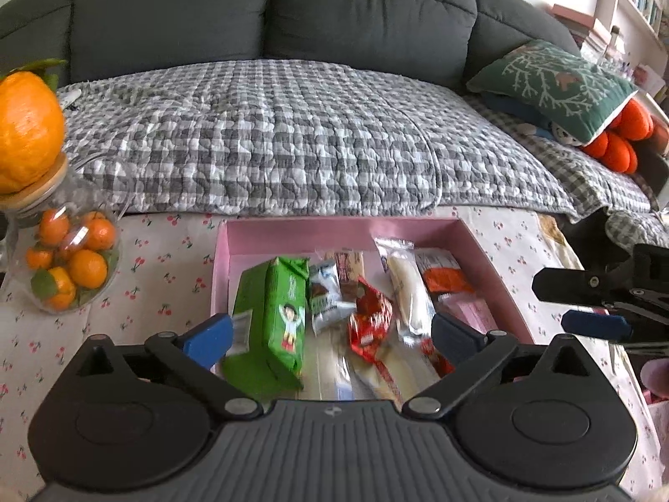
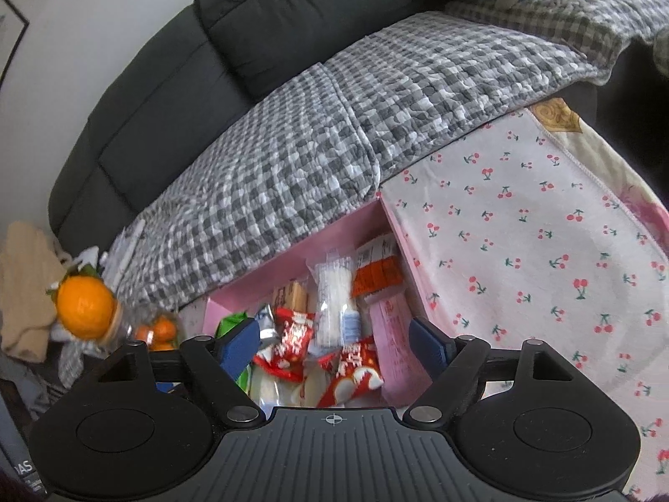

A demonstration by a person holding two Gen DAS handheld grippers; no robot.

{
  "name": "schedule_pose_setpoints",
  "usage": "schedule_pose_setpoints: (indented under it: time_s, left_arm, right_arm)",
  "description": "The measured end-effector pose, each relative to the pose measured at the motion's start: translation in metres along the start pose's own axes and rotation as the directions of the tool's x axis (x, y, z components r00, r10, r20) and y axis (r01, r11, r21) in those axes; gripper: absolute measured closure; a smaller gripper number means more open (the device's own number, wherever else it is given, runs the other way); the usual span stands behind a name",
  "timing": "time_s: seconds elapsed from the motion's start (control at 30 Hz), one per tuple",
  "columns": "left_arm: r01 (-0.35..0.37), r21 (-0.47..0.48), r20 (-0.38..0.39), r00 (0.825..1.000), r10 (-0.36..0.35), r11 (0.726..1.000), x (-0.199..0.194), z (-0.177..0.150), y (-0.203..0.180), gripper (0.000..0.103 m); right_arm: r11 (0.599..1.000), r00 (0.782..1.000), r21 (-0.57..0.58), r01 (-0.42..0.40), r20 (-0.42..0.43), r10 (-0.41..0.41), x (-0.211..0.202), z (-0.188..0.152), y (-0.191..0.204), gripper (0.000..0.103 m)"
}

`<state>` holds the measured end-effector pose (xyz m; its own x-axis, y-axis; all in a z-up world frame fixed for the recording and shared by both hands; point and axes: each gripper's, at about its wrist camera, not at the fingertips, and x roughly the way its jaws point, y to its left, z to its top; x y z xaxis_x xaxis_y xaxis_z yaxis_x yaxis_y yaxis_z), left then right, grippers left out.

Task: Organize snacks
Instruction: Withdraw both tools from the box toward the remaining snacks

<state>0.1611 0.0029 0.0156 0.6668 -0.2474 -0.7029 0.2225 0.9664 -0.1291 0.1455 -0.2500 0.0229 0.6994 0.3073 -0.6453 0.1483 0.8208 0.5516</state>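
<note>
A pink box (image 1: 292, 226) sits on the cherry-print cloth and holds several snacks. Among them are a green pack (image 1: 271, 318), red wrappers (image 1: 370, 318), a long white pack (image 1: 407, 288) and an orange pack (image 1: 445, 278). My left gripper (image 1: 332, 336) hovers over the box's near end, open wide. The green pack lies between its fingers with the pads off it. My right gripper (image 2: 334, 343) is open above the red wrappers (image 2: 292, 341) and a pink packet (image 2: 391, 330), holding nothing. It also shows at the right edge of the left wrist view as the right gripper (image 1: 552, 303), beside the box.
A glass jar of mandarins (image 1: 67, 263) with a large orange fruit (image 1: 27, 125) on its lid stands left of the box. Behind the table is a dark sofa with a checked blanket (image 1: 271, 134) and a green cushion (image 1: 552, 83). Bare cherry-print cloth (image 2: 522, 230) lies right of the box.
</note>
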Motion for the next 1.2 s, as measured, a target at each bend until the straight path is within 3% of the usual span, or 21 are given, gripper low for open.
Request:
schedule_pose_setpoints:
  time_s: [0.23,0.53,1.2]
  left_arm:
    - [-0.03,0.031,-0.022,0.999,0.031,0.999,-0.021,-0.018,-0.005,0.001]
    - [-0.013,0.016,-0.039,0.999,0.014,1.0,-0.049,-0.044,-0.002,0.001]
    - [0.007,0.132,-0.033,0.999,-0.002,0.991,-0.071,-0.11,0.014,0.001]
  right_arm:
    - [0.997,1.0,-0.079,0.014,-0.025,-0.016,-0.017,-0.012,0.008,0.018]
    - [0.985,0.997,-0.173,0.022,-0.063,-0.033,-0.035,-0.032,0.017,0.018]
    - [0.917,0.987,-0.387,0.098,-0.079,-0.138,-0.055,-0.091,-0.001,0.012]
